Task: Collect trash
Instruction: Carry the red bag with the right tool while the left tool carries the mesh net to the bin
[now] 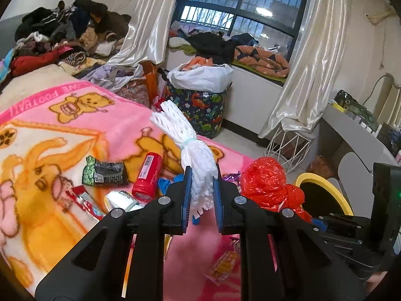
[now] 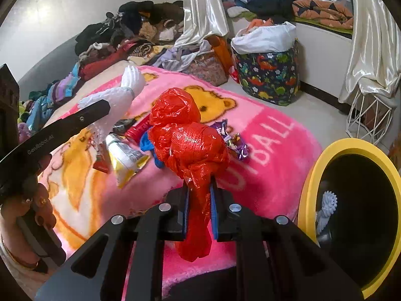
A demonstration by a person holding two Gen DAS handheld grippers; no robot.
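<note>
Pinching foam net (image 1: 198, 155) left and red bag (image 2: 190, 140) right, I should clear the bin (image 2: 308, 195) rim before releasing.

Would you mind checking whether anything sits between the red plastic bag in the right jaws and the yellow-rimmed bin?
Nothing visible does. The red plastic bag hangs clear above the pink blanket, and the yellow-rimmed bin stands open just to its right.

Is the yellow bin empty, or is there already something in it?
Not empty. The right wrist view shows a pale foam net lying inside the yellow bin against its dark lining. The rest of the inside is too dark to tell.
</note>
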